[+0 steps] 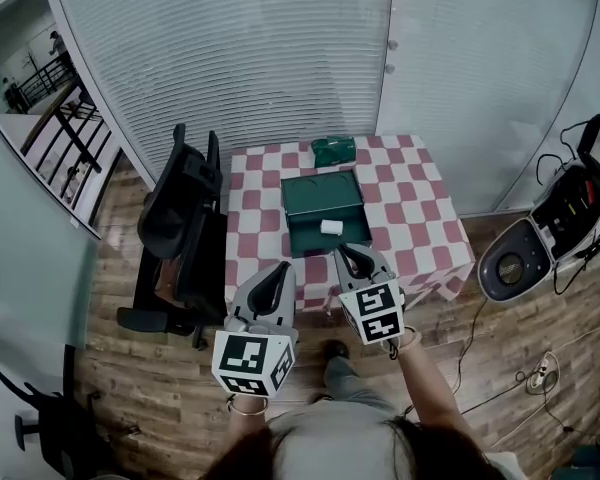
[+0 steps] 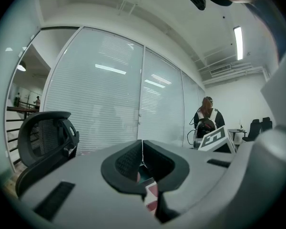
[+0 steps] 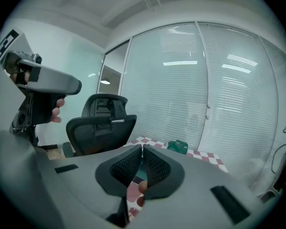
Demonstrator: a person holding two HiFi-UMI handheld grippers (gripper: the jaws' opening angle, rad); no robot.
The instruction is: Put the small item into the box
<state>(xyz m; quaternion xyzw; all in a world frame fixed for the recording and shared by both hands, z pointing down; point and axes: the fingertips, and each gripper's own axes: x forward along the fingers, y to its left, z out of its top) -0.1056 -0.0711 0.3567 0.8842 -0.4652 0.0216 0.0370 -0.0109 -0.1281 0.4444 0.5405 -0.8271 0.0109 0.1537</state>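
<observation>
Resting in the open green box mid-desk, white small item; left tool and right tool both pinched closed, empty, off the near edge; task seemingly complete, so back away without nudging the box.

Checkered table bears green box, green packet.

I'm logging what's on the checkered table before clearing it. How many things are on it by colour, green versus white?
Green: 2, the green box and the green packet behind it
White: 1, the small white item lying inside the box
Total: 3
</observation>
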